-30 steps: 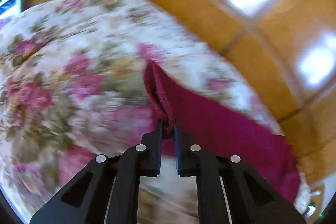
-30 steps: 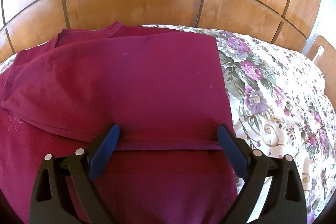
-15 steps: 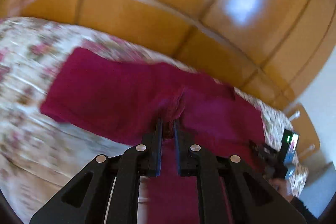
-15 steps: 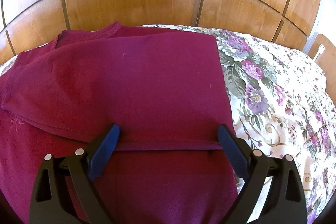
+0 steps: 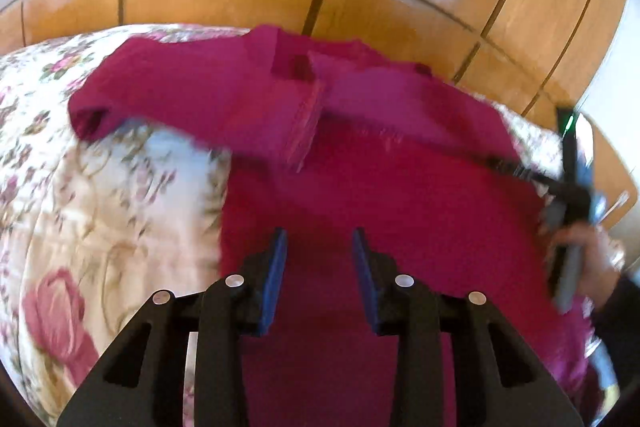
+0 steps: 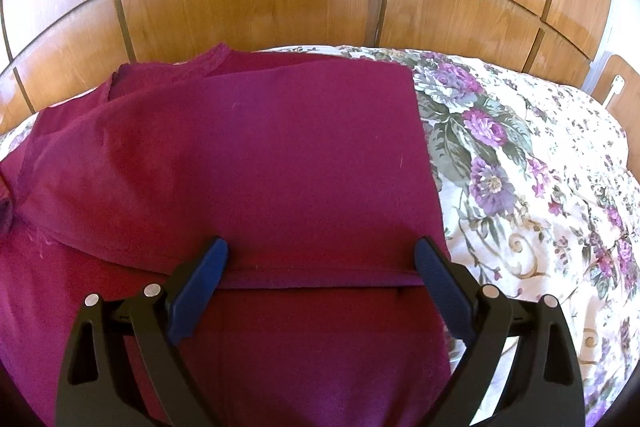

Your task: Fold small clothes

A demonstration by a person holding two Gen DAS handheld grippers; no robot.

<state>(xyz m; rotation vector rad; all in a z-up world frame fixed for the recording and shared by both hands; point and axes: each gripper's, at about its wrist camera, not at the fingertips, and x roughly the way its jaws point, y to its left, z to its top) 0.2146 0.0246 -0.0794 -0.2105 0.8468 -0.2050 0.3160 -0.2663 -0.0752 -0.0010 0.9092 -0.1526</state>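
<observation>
Floral bedspread (image 6: 520,187) under wood panelling (image 6: 260,7), maroon top (image 6: 260,167) spread across it.

Nearest: left gripper (image 5: 320,247) over the lower body of the top, jaws just been opening, parted with nothing between, apparently letting go of the sleeve (image 5: 192,103) now draped inward, though blurred. Farther right: right gripper (image 6: 322,253) spread wide, empty, resting at the folded flap's hem, probably to pin it.

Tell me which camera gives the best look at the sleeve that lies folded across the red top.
The left wrist view. There the sleeve shows whole, cuff included, lying across the red top, though blurred. The right wrist view is sharper, but the sleeve is cut off at that picture's left edge, and mostly the folded-over panel shows.
</observation>
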